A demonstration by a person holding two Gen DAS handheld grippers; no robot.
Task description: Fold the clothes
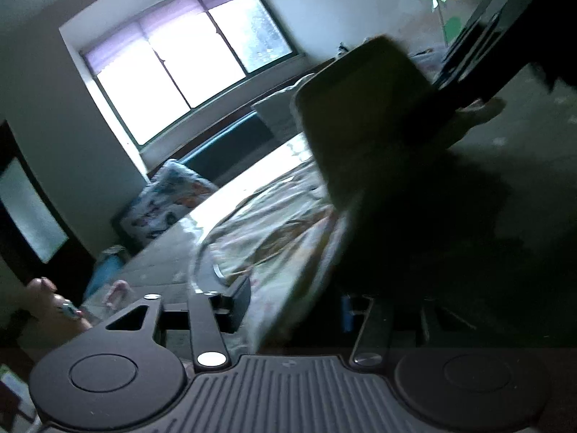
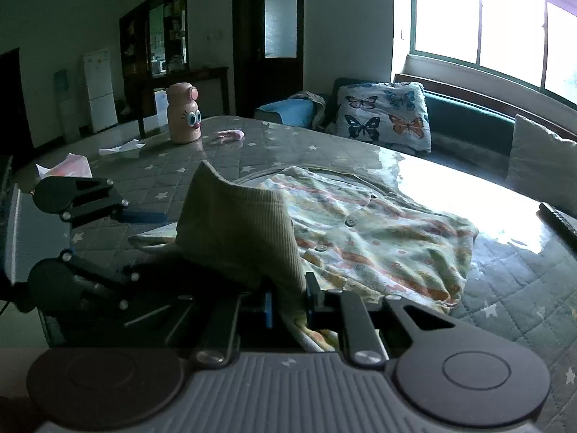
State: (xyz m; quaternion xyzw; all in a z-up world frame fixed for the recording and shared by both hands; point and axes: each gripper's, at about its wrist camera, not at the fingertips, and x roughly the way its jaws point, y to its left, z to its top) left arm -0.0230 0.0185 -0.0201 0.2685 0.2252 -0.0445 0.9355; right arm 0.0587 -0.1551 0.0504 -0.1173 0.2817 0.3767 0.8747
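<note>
Ribbed top lifted over the patterned shirt, fold unfinished

Your right tool [image 2: 288,303] is clamped on the near edge of the ribbed beige top [image 2: 234,231], with some of the patterned shirt [image 2: 378,231] seemingly caught in the same pinch, and the top stands up in a peak above the tabletop [image 2: 162,176]. Your left tool [image 2: 119,245] sits at the top's left edge, but whether its fingers are apart or together on cloth you cannot tell from either view. The shirt lies spread and rumpled, buttons up, just right of the top. Neither garment lies in a neat folded shape, so most of the folding looks to remain.
</note>
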